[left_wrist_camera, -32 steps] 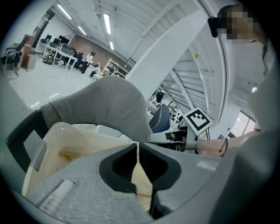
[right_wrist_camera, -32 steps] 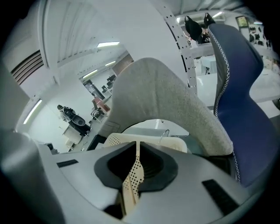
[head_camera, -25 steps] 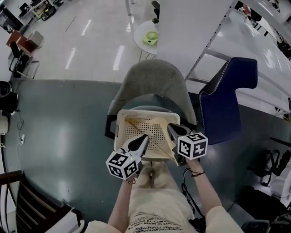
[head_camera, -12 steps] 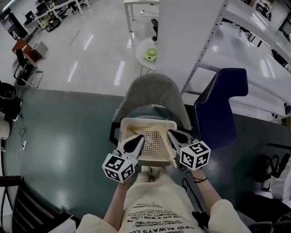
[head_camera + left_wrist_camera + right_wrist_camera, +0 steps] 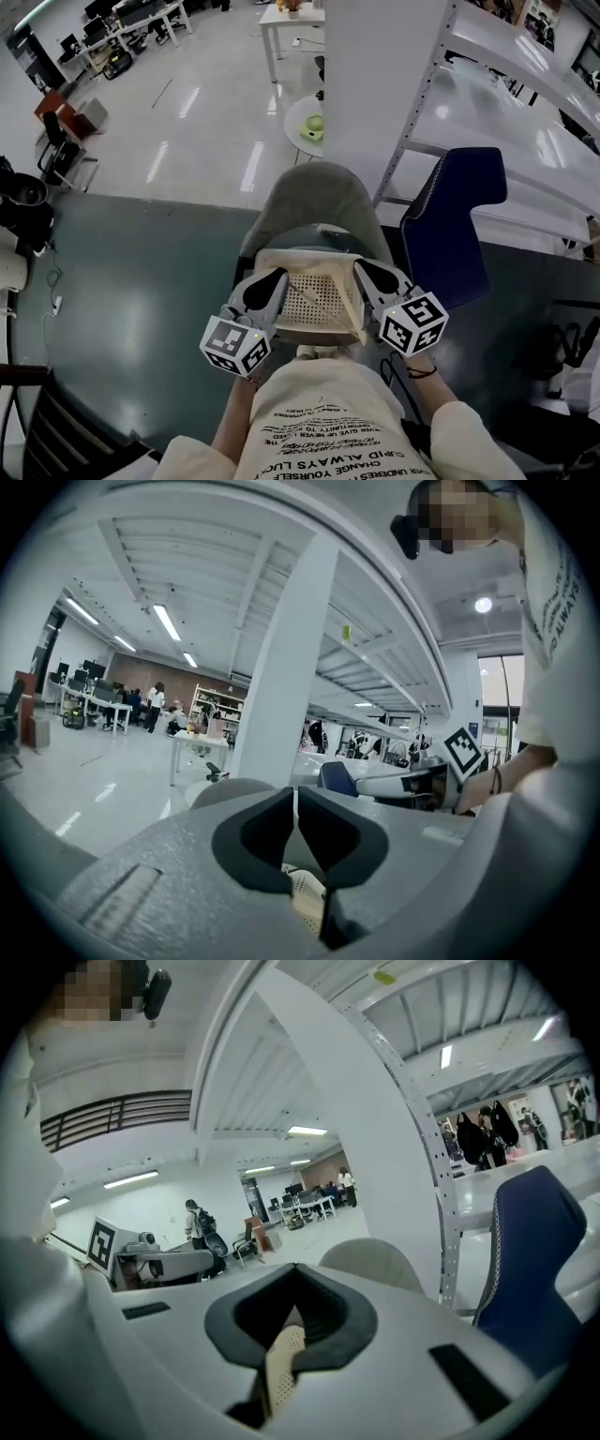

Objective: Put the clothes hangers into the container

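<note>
A cream perforated basket (image 5: 314,298) hangs in front of the person's body, above the seat of a grey chair (image 5: 314,202). A thin pale hanger (image 5: 298,280) lies slanted inside it. My left gripper (image 5: 270,281) is at the basket's left rim, its jaws drawn together with the cream rim (image 5: 305,892) showing low between them. At the right rim, my right gripper (image 5: 367,276) is shut on the basket's wall (image 5: 281,1358), which stands up between its pads. The basket's near side is hidden by the person's shirt.
A dark blue chair (image 5: 457,225) stands close on the right, beside a white shelf rack (image 5: 525,84). A small round white table (image 5: 309,127) with a green object is behind the grey chair. A dark slatted chair (image 5: 47,431) is at lower left.
The basket, held by both grippers, has come closer to the person's body. The head view has tilted up and takes in more of the room.
</note>
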